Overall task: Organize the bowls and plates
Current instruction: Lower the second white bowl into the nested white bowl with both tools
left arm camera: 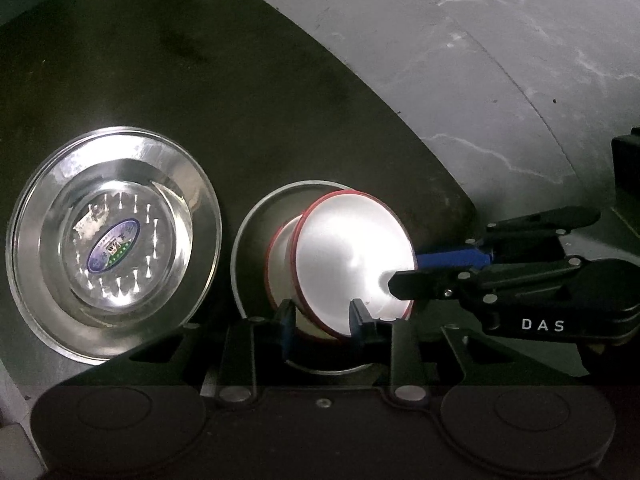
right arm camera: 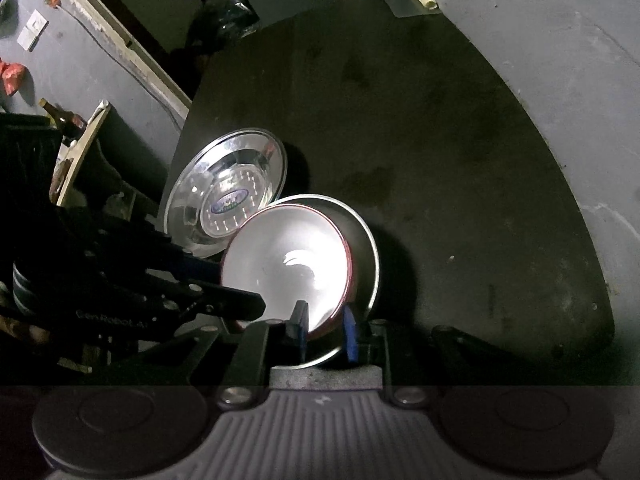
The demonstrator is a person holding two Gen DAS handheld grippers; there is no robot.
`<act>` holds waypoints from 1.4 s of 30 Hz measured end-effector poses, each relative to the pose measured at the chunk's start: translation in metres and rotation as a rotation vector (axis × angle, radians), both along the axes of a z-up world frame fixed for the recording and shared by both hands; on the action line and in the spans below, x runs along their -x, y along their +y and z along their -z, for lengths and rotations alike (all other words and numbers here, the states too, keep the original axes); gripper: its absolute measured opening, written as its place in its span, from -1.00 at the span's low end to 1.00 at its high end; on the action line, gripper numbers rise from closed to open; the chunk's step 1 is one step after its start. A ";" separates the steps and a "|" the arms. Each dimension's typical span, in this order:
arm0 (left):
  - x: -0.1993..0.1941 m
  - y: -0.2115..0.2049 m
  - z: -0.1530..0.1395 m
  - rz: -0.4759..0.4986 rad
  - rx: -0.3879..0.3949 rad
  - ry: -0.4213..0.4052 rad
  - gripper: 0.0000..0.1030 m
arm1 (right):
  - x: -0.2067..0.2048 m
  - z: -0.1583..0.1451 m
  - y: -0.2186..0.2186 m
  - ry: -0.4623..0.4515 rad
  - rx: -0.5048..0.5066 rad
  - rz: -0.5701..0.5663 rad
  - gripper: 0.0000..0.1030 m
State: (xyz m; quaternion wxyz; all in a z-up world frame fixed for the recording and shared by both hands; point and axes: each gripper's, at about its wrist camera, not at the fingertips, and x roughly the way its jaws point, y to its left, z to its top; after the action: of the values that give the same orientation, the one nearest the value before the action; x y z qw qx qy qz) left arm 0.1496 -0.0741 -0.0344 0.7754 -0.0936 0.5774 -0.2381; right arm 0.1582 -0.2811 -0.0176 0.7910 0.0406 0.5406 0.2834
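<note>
Two stacked white bowls with red rims [left arm camera: 344, 256] [right arm camera: 284, 260] are tilted over a steel plate [left arm camera: 256, 216] [right arm camera: 360, 220] on the dark round table. My left gripper [left arm camera: 320, 316] is shut on the near rim of the bowl stack. My right gripper [right arm camera: 324, 328] is shut on the opposite rim; it shows in the left wrist view [left arm camera: 404, 272] with one finger inside the bowl and the blue one outside. A second steel plate with a clear glass dish and an oval sticker [left arm camera: 112, 248] [right arm camera: 232, 196] lies to the left.
The dark round table [left arm camera: 240, 100] [right arm camera: 440, 160] ends over a grey marbled floor [left arm camera: 480, 60]. In the right wrist view a wall, a wooden board, bottles [right arm camera: 60, 116] and clutter stand at the left, beyond the table edge.
</note>
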 end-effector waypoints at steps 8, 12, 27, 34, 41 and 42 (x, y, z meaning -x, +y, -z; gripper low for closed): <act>-0.004 0.004 0.004 -0.025 0.000 0.043 -0.36 | -0.005 0.002 0.006 0.023 0.018 -0.032 -0.56; -0.005 0.005 0.005 -0.037 0.009 0.049 -0.35 | -0.006 0.002 0.005 0.023 0.022 -0.031 -0.51; 0.002 0.008 -0.002 -0.044 0.039 0.029 0.09 | -0.003 -0.010 -0.001 -0.015 0.008 -0.031 -0.38; 0.007 0.012 -0.011 -0.063 0.015 -0.006 0.68 | 0.000 -0.031 -0.008 -0.081 0.021 -0.004 0.22; 0.018 0.017 -0.014 -0.093 0.016 -0.026 0.98 | 0.000 -0.040 -0.013 -0.103 0.112 0.012 0.91; 0.019 0.017 -0.014 -0.100 0.016 -0.026 0.98 | -0.001 -0.040 -0.013 -0.108 0.132 0.015 0.96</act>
State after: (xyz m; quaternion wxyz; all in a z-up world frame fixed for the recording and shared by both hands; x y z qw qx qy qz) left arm 0.1307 -0.0569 -0.0207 0.7930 -0.1253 0.5598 -0.2050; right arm 0.1588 -0.2944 0.0227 0.8220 -0.0230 0.5145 0.2431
